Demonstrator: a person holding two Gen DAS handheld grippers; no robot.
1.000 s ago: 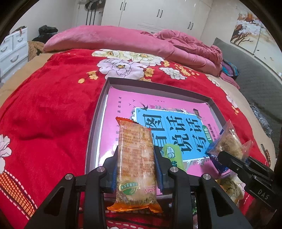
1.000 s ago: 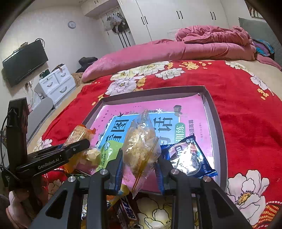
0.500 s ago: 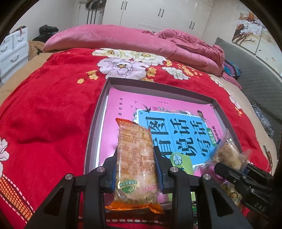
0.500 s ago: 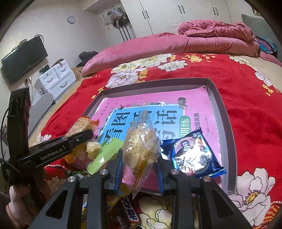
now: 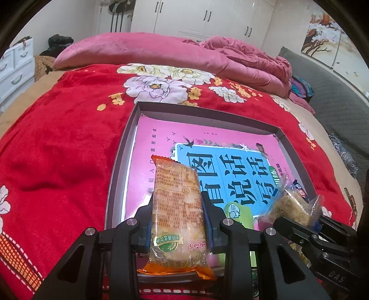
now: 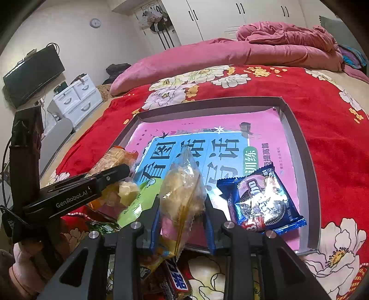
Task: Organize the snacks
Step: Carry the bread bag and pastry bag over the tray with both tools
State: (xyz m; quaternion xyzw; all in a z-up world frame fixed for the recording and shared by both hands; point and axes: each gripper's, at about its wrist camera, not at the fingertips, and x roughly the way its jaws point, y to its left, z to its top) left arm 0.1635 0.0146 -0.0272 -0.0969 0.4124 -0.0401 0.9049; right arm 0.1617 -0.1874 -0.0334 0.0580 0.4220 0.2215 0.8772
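Grey tray (image 5: 117, 175) laid on red bed blanket (image 5: 57, 138), blue cookie pack (image 6: 261, 203) inside, orange-edged cake packet (image 5: 177, 212) clamped by left tool (image 5: 178, 221) over near rim, clear crisp bag (image 6: 182, 196) clamped by right tool (image 6: 182, 221)

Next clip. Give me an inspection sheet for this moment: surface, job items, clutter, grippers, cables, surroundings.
Surface: red floral blanket on a bed, with a grey tray lined by a pink book cover.
Job's things: blue cookie packet and green packet lying in the tray; loose snack bars on the blanket at the tray's near edge.
Clutter: nothing seen.
Grippers: left gripper shut on orange-edged cake packet; right gripper shut on clear crispy snack packet; both at the tray's near edge.
Cables: wires by the TV.
Surroundings: pink duvet, white wardrobes, white drawers, wall clock.
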